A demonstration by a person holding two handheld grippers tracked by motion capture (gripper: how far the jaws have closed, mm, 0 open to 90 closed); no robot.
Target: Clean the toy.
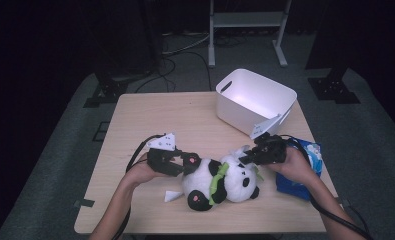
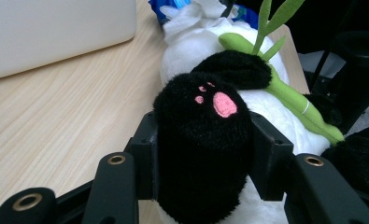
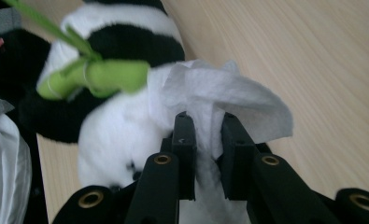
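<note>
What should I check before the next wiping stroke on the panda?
1. Left gripper clamped on the panda's black foot: ok.
2. Right gripper pinching the white wipe: ok.
3. Wipe lying against the plush panda: ok, it rests on the white fur.
4. Panda supported on the table: ok.
5. White bin out of the way: ok, it stands behind the right gripper.
6. Which patch of fur has been wiped: cannot tell.
</note>
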